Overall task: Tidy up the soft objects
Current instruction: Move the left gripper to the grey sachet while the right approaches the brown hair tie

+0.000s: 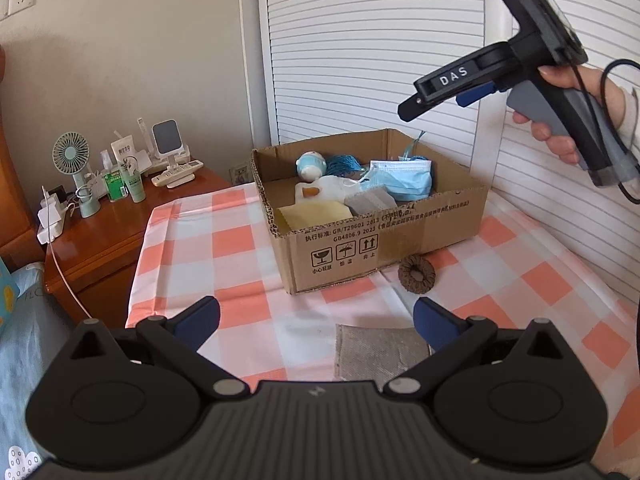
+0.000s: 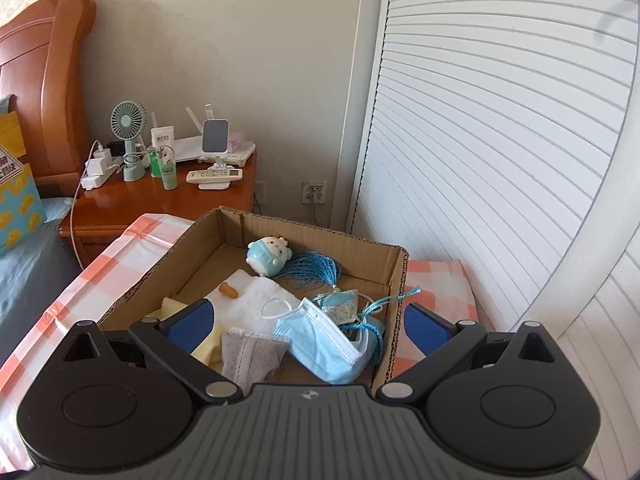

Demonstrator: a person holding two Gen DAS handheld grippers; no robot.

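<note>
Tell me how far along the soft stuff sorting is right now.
Mostly done: the cardboard box already holds the blue face mask, small plush toy, tassel and cloths. Nothing is in hand; the left gripper and right gripper are open. Left on the checked tablecloth: the brown scrunchie and grey cloth.

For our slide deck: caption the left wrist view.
Open left claw hovers over a grey cloth before a cardboard box of soft items.
</note>
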